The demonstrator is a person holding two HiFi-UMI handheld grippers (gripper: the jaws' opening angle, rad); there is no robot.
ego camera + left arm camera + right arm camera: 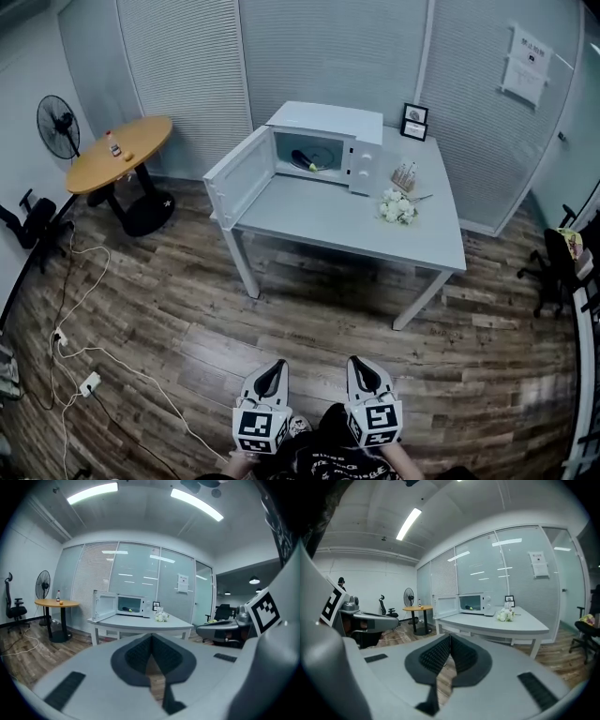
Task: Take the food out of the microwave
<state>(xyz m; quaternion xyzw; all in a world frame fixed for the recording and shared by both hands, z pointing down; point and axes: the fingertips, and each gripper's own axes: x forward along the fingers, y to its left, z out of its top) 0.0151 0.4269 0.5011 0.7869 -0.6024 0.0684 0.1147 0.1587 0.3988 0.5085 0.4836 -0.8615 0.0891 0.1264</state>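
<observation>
Grey tabletop point(375, 234) carries the white microwave point(323, 122), its door point(239, 176) already swung wide, so opening is done. Left hand-held gripper point(273, 373) and right hand-held gripper point(364, 370) hang low over the wooden floor, well apart from the tabletop, both closed with nothing between the jaws. Food point(309, 161), a dark item with a yellow-green bit, sits inside the microwave; approach, grasp and lifting out all remain, by my reading.

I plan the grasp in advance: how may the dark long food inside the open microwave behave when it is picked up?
The dark food in the microwave looks long and rounded, so it would probably roll if nudged. Its surface seems smooth, so it might slip in a grip. Weight and firmness cannot be judged; it shows too small.
</observation>
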